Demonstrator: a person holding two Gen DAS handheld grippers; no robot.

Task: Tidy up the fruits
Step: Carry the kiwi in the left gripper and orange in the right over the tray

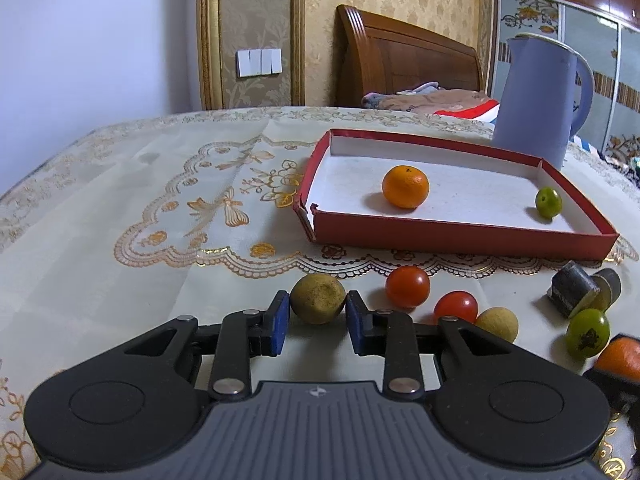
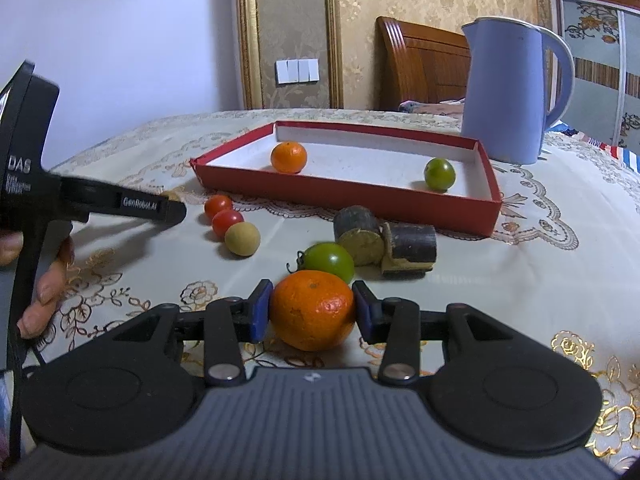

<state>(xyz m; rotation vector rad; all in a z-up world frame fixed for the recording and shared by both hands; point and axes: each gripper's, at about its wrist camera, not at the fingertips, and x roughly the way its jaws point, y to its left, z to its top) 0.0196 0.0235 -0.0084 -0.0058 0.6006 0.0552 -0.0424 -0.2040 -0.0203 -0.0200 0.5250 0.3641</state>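
**Gripping fruit with both tools**

Pinching a brown longan (image 1: 317,298), the left gripper (image 1: 317,314) sits low on the cloth. The right gripper (image 2: 312,312) clamps an orange (image 2: 313,309). Beyond, the red tray (image 2: 348,194) holds a second orange (image 2: 289,157) and a green fruit (image 2: 439,174).

You see a cream tablecloth (image 1: 120,184) with gold and orange embroidered flowers. The box (image 1: 460,240) is red outside, white inside, holding an orange tangerine (image 1: 405,186) and a green fruit (image 1: 548,201). On the cloth lie two red tomatoes (image 1: 407,286), a brownish-yellow fruit (image 1: 317,298) between blue pads (image 1: 281,316), and dark cane pieces (image 2: 412,245) with yellowish ends. The jug (image 2: 506,92) is pale lilac-blue. Your grippers are black and grey.
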